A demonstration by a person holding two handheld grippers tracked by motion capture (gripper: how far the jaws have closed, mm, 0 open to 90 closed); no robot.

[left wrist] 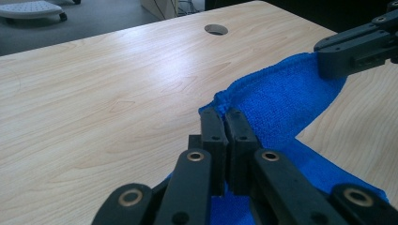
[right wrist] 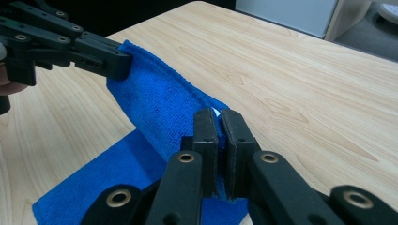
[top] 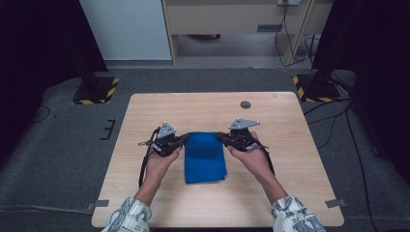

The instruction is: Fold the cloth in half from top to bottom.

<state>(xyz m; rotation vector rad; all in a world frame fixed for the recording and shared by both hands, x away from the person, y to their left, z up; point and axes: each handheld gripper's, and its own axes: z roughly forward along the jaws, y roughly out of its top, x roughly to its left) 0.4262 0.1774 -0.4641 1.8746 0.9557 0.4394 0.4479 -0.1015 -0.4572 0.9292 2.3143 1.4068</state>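
I have the blue cloth (top: 205, 157) pinched at its two far corners, one pair of tongs on each. My left tongs (top: 183, 140) are clamped tight on the cloth's far left corner; in the left gripper view those tongs (left wrist: 227, 117) have their two black jaws pressed together with the blue hem caught between them, and the cloth (left wrist: 286, 101) runs from there across to my other tongs at the upper right of that view. My right tongs (top: 221, 136) are likewise closed hard on the cloth's far right corner; in the right gripper view those tongs (right wrist: 217, 117) grip the hem, with a small white tag peeking out just above the jaws, and the cloth (right wrist: 159, 101) stretches away to the opposite tongs at the upper left. Between the two grips the far edge of the cloth is lifted off the table (top: 145, 193) and sags a little in the middle, while the near part of the cloth lies flat on the wood, towards me. The cloth sits about midway across the table. A round hole (top: 245, 104) in the table top lies beyond the cloth, off to its right. My left hand (top: 162, 162) and right hand (top: 254, 159) flank the cloth on either side.
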